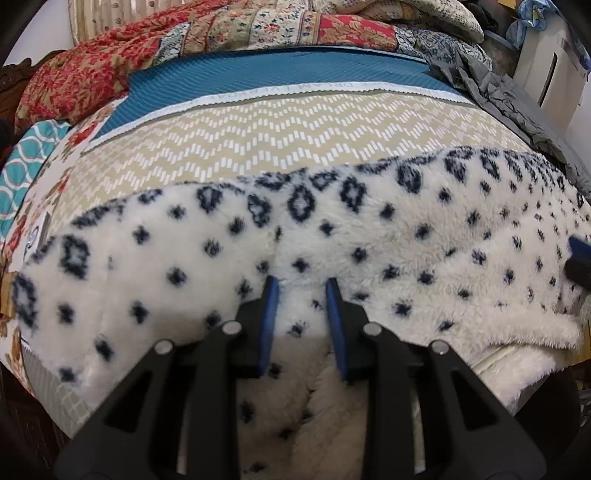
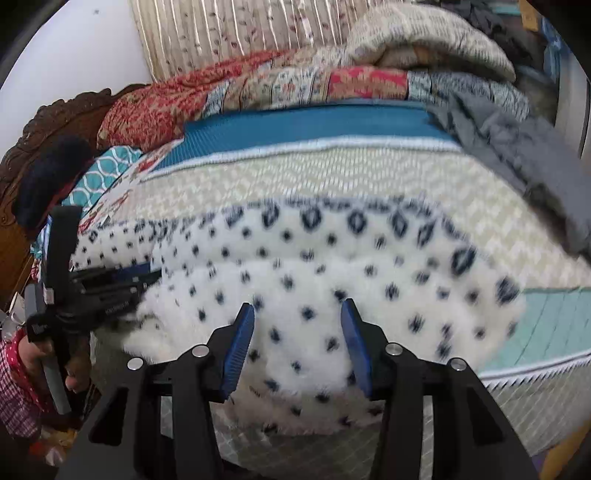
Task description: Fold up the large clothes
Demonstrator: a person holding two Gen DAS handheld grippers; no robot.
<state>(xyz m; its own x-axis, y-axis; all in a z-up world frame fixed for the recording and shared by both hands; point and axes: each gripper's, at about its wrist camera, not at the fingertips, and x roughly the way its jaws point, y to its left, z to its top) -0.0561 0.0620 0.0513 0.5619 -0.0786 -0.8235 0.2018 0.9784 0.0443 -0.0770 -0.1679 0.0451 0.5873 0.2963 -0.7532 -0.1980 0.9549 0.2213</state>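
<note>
White fleece garment (image 1: 369,236) with navy dots lies spread across bed (image 1: 295,140), near edge hanging over front. Left tongs (image 1: 302,284) parted, fleece ridge between the 2 blue pads, not clamped. Right tongs (image 2: 297,308) wide apart over fleece, gripping nothing. Patchwork quilt (image 1: 221,33) heaped behind, grey cloth (image 2: 517,147) at right.

left wrist: low and close over near edge of fleece (image 1: 332,236), faces 12 o'clock across bed (image 1: 295,147) to quilts (image 1: 221,33) | right wrist: further right, slightly higher, faces 12 | shared: fleece, bed, quilts; left gripper (image 2: 147,280) shows at 9 in right view
</note>
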